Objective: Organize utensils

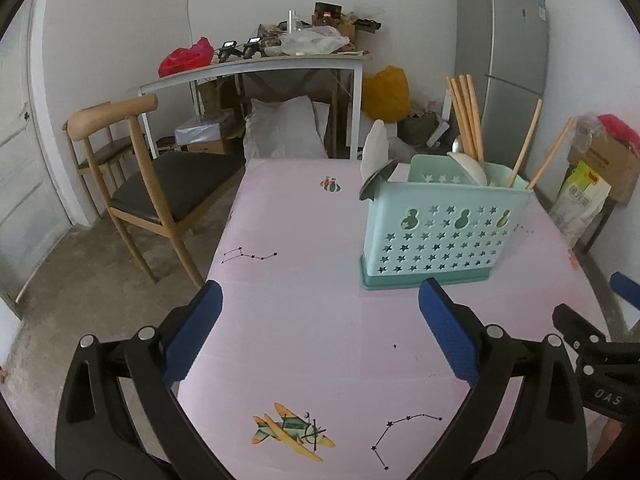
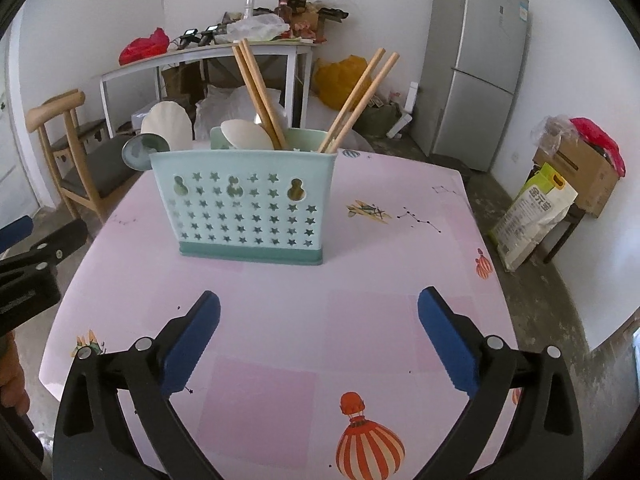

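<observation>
A pale green utensil holder (image 1: 440, 224) (image 2: 244, 204) with star cut-outs stands upright on the pink table. Several wooden chopsticks (image 1: 466, 116) (image 2: 260, 92) lean out of it, and white spoons (image 1: 376, 144) (image 2: 168, 126) and a grey-green one (image 2: 140, 150) poke up at its left side. My left gripper (image 1: 320, 308) hovers over the table in front of the holder, open with nothing between its blue pads. My right gripper (image 2: 320, 312) hangs in front of the holder too, open and empty. Each gripper shows at the edge of the other's view.
The pink patterned tablecloth (image 1: 304, 216) (image 2: 400, 240) covers the table. A wooden chair (image 1: 132, 168) stands at the left, a cluttered white desk (image 1: 256, 64) behind, a grey fridge (image 2: 476, 68) at the right, and boxes and bags (image 2: 560, 192) on the floor.
</observation>
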A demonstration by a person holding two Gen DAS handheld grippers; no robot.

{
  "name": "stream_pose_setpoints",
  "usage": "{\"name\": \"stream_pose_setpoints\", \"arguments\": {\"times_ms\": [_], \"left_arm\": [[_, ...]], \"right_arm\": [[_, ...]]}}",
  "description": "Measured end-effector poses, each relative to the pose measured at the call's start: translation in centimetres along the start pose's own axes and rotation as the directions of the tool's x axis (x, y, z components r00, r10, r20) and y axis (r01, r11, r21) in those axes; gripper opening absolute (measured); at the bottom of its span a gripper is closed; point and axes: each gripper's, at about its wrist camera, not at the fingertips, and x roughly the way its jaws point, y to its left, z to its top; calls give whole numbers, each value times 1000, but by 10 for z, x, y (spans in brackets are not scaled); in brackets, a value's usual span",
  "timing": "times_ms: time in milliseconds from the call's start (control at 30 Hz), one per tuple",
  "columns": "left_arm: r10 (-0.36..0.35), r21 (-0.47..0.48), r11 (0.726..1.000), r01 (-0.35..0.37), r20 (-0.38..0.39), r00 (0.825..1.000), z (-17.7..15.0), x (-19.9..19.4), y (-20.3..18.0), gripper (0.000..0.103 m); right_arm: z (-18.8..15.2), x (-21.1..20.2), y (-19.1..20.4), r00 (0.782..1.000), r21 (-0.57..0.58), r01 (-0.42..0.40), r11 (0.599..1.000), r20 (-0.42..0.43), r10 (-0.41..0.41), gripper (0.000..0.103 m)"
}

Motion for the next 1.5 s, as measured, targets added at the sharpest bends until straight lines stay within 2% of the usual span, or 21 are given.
{"name": "stream_pose_setpoints", "arguments": {"times_ms": [233, 600, 1500], "left_arm": [[72, 29, 997, -72, -15, 997, 3, 4, -4, 95], [104, 21, 994, -103, -62, 993, 2, 9, -1, 95], [111, 36, 993, -109, -86, 990, 2, 12, 0, 95]], "right_arm": [[1, 4, -8, 1000, 38, 5, 999, -18, -4, 96], [-1, 9, -11, 999, 56, 2, 998, -33, -1, 96], [2, 11, -10, 999, 61, -8, 998, -31, 10, 96]]}}
